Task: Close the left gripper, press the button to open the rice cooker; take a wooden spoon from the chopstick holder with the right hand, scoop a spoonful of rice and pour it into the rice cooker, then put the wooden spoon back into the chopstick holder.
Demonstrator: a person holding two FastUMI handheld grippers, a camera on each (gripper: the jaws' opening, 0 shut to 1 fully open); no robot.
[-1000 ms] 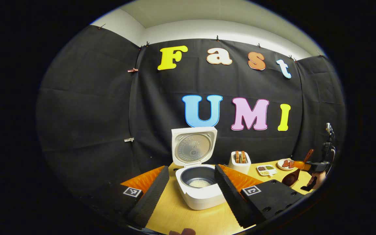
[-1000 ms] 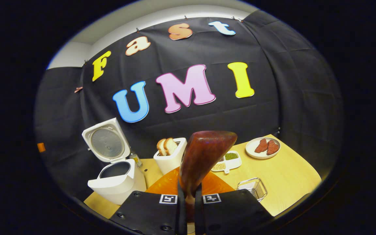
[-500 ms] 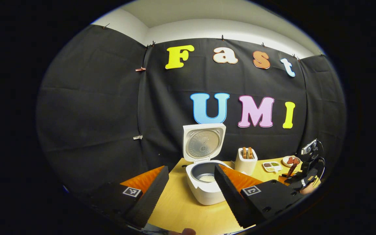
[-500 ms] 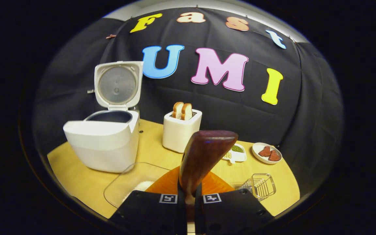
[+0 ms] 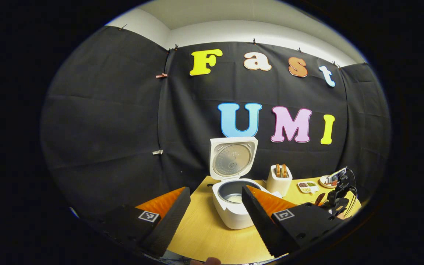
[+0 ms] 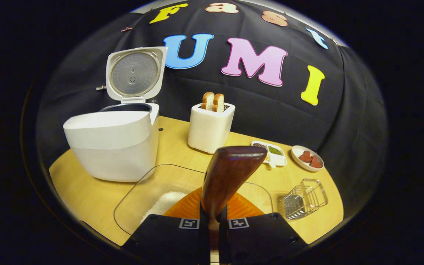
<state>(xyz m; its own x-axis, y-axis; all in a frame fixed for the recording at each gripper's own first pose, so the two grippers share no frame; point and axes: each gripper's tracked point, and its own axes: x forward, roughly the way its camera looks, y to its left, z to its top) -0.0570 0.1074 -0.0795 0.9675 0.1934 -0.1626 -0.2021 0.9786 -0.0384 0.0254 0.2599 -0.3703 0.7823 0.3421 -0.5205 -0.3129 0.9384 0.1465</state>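
Rice cooker (image 6: 116,143) open, rice inside — right gripper (image 6: 214,221) pinches the wooden spoon (image 6: 226,176); left gripper (image 5: 215,217) fingers spread; chopstick holder (image 6: 304,198) return left.

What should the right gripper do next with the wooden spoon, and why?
Probably carry it right and lower it into the wire chopstick holder. The right gripper is shut on the wooden spoon above the clear rice container, and the open rice cooker already has rice in its pot.

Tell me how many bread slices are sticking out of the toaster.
2. The slices stand side by side in the toaster top: left slice, right slice.
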